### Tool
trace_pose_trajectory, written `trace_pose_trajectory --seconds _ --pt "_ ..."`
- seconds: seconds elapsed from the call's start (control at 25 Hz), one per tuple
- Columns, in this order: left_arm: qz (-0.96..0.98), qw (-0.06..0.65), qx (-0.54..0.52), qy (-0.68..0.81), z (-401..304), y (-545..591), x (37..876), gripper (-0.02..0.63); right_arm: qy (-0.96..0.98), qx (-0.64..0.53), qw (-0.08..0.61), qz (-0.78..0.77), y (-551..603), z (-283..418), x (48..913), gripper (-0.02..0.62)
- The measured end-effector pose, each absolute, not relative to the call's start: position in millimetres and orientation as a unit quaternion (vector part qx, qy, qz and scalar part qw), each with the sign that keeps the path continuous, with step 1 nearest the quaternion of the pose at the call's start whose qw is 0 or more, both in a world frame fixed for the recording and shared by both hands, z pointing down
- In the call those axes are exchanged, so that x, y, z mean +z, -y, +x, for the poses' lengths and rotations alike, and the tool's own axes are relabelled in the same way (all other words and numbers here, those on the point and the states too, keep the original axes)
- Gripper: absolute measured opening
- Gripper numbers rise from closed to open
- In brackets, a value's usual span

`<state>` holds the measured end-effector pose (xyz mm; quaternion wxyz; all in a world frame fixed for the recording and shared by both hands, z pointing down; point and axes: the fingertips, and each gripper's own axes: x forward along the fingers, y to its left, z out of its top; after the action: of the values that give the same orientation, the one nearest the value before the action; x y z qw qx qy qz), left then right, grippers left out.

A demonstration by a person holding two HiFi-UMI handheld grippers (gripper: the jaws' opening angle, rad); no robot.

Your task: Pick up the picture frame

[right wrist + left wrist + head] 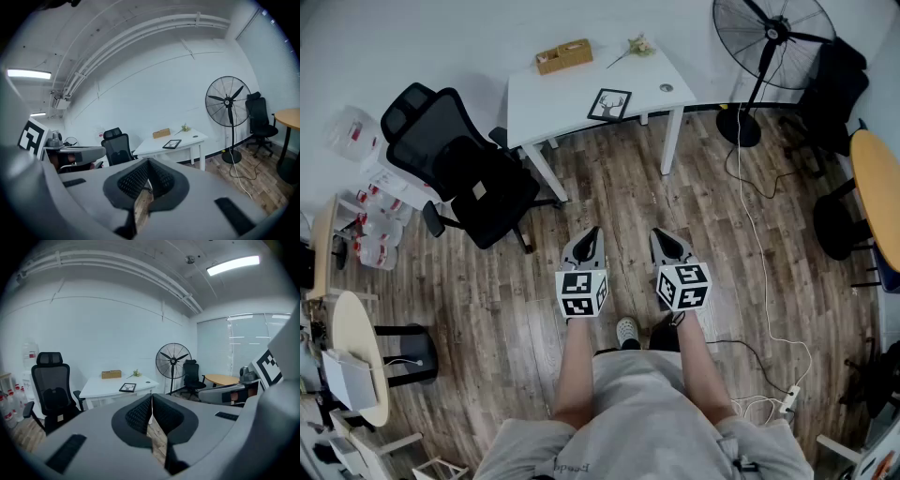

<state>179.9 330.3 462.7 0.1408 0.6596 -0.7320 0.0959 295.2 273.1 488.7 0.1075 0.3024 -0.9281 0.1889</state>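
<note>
The picture frame (609, 103), black with a deer print, lies flat near the front edge of the white table (572, 94). It also shows small and far off in the left gripper view as the picture frame (127, 387) and in the right gripper view as the picture frame (172, 144). My left gripper (592, 234) and right gripper (662, 236) hang side by side over the wood floor, well short of the table. Both are shut with nothing between the jaws. Each points forward and slightly down toward the table.
A black office chair (459, 164) stands left of the table. A standing fan (769, 47) with a trailing white cable (755, 244) is at the right. On the table sit a brown box (563, 56) and a small plant sprig (636, 45). A round wooden table (877, 192) is at far right.
</note>
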Motion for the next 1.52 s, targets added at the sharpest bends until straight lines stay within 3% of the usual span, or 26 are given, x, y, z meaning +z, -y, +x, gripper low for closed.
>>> trace_pose_trajectory --seconds 0.2,0.48,1.04,1.36,1.52 --pt "0.669 0.179 0.009 0.721 163.8 -336.9 455.2 0.025 0.924 0.171 0.125 0.318 -270.8 291.1 488.2 0.021" --pt "0.679 0.169 0.041 0.713 139.8 -345.7 458.1 0.026 0.929 0.213 0.089 0.287 -280.0 265.6 482.6 0.021" --pt "0.672 0.181 0.013 0.718 109.0 -352.1 463.5 0.026 0.921 0.246 0.119 0.278 -261.8 256.8 508.0 0.025" --pt "0.674 0.216 0.014 0.707 56.6 -321.8 470.6 0.026 0.928 0.224 0.144 0.260 -222.5 193.9 514.5 0.023" --pt "0.666 0.205 0.025 0.717 22.3 -290.7 474.6 0.026 0.930 0.245 0.107 0.252 -193.9 165.4 510.3 0.023"
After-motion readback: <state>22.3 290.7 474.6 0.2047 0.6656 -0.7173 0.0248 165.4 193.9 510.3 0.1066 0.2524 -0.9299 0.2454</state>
